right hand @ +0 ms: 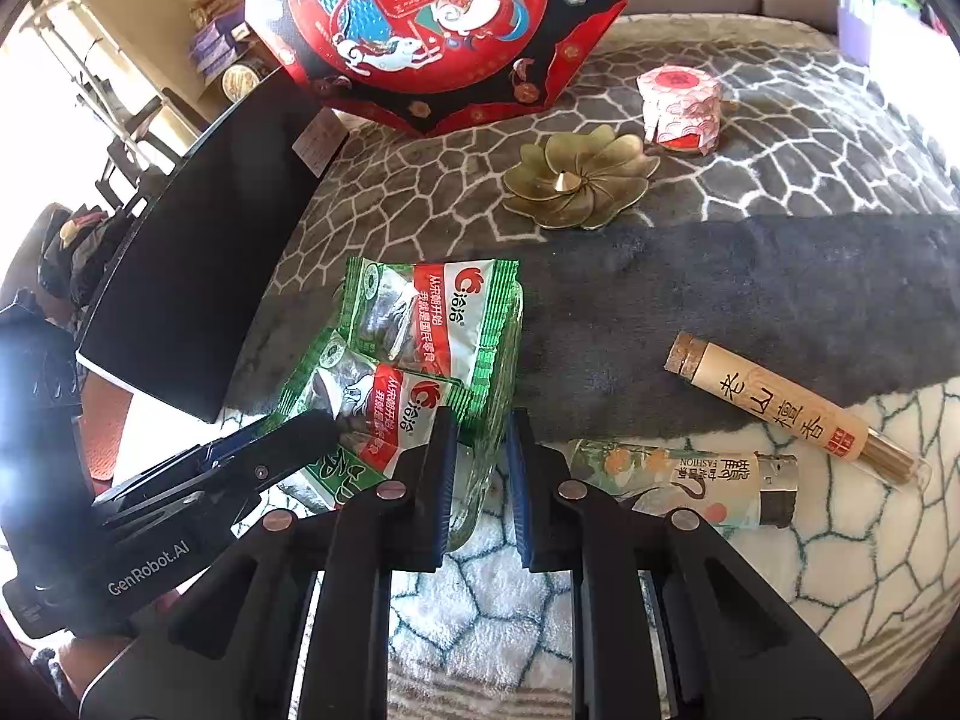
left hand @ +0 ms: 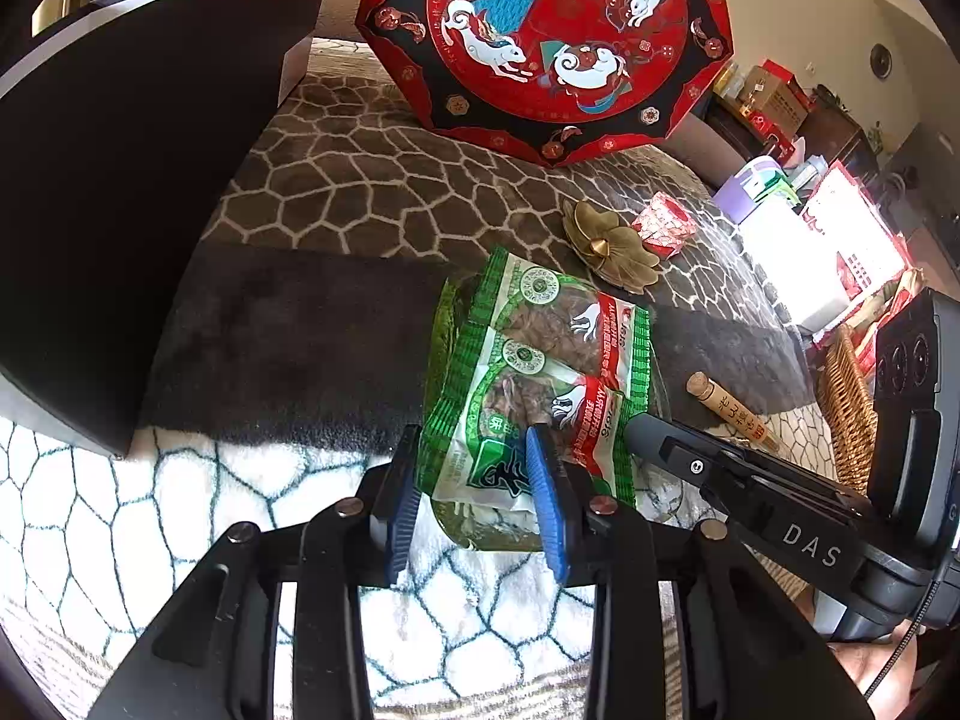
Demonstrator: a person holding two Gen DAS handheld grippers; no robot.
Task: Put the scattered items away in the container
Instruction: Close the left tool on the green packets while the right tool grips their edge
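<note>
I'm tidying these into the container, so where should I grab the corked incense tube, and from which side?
Grip the incense tube across its labelled middle, coming from above and pinching across its width. It lies flat and slanted on the blanket, and the lighter sits close near its clear end.

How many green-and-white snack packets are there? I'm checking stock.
2: one green-and-white snack packet lies farther back; the other overlaps its near edge, between both grippers. More may be hidden underneath.
</note>
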